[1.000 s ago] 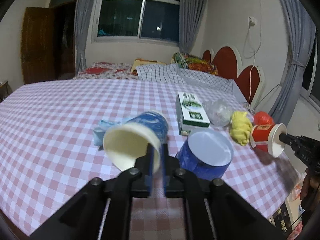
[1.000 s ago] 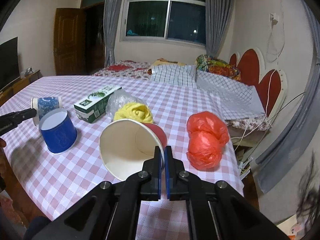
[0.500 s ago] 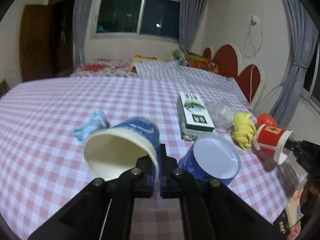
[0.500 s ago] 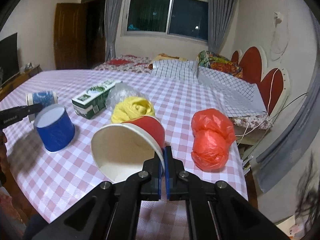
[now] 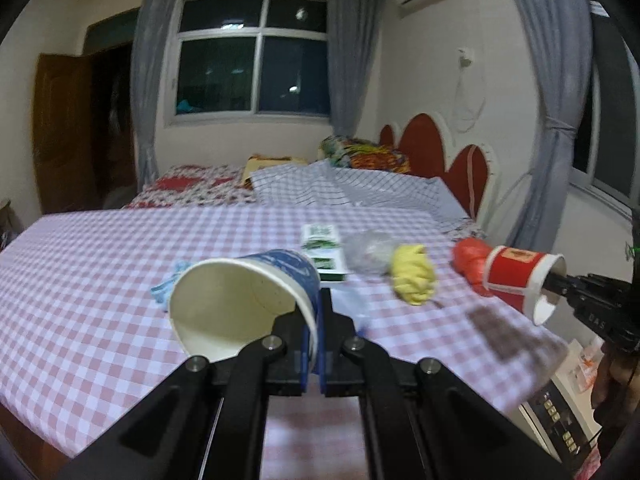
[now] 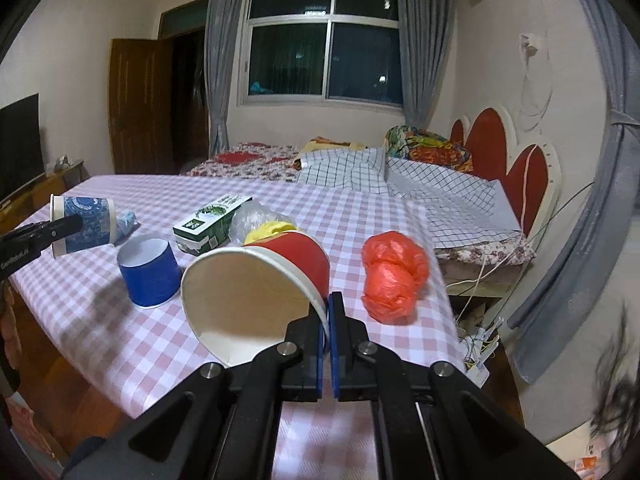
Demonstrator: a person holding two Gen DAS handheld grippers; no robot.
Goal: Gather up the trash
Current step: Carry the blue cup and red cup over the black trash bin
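Observation:
My left gripper [image 5: 317, 320] is shut on the rim of a blue paper cup [image 5: 244, 304] and holds it on its side above the checked table; it also shows in the right wrist view [image 6: 82, 226]. My right gripper [image 6: 327, 320] is shut on the rim of a red paper cup [image 6: 260, 288], also lifted, which shows in the left wrist view [image 5: 520, 280]. On the table lie a second blue cup [image 6: 148, 272] upside down, a green box [image 6: 212, 220], a yellow wad [image 5: 412, 276], a clear plastic bag [image 5: 368, 252], a blue wad [image 5: 164, 284] and a red plastic bag [image 6: 394, 276].
The pink checked tablecloth [image 5: 80, 300] covers the table; its front edge is close below both grippers. A bed with a checked sheet [image 6: 440, 196] and red headboard [image 6: 520, 168] stands behind. A device with buttons [image 5: 560, 428] sits on the floor at right.
Both grippers have lifted their cups higher above the table. The left one rose so the upside-down blue cup dropped behind its fingers; the right one rose and pulled back slightly.

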